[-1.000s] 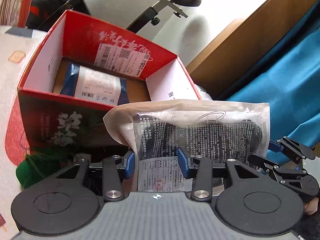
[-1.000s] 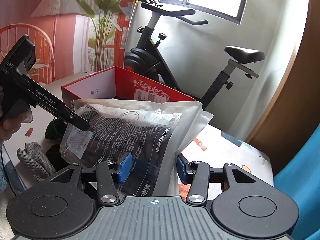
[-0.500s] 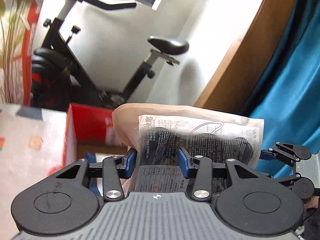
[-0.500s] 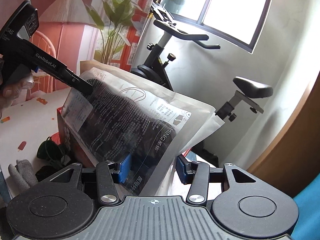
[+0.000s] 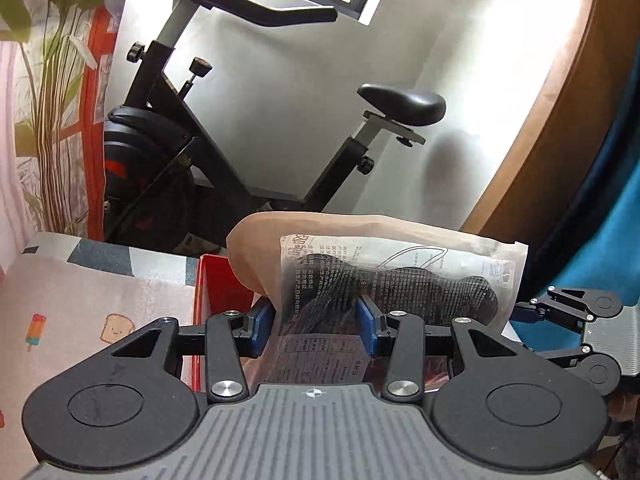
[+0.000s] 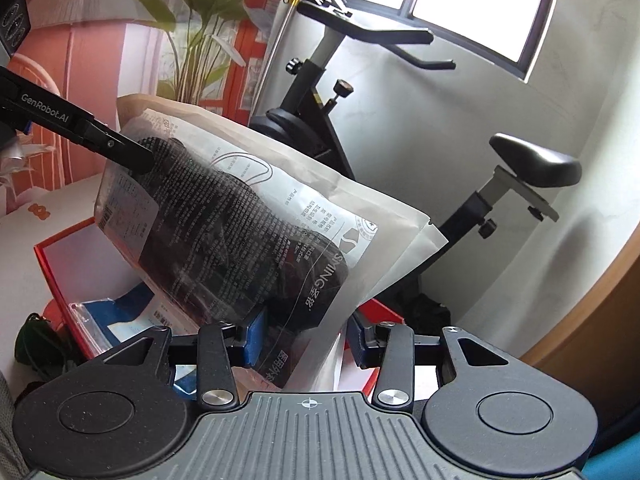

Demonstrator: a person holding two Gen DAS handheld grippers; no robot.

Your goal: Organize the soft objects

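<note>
Behind the exercise bike (image 5: 248,128), above a red box (image 6: 64,264), both grippers are gripping one clear packet (image 6: 224,216), left gripper (image 5: 316,324) pinching steadily, right gripper (image 6: 304,340) closing.

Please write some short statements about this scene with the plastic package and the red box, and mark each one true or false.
1. Both grippers have the same plastic package between their fingers. True: the left gripper is at one end, the right gripper at the other, its jaws closing.
2. The package is transparent and holds something dark. True.
3. The red box is empty. False: a blue and white packet already lies inside it.
4. The package lies flat on the box floor. False: it is held up in the air above the box.
5. An exercise bike stands behind the box, by the wall. True.
</note>
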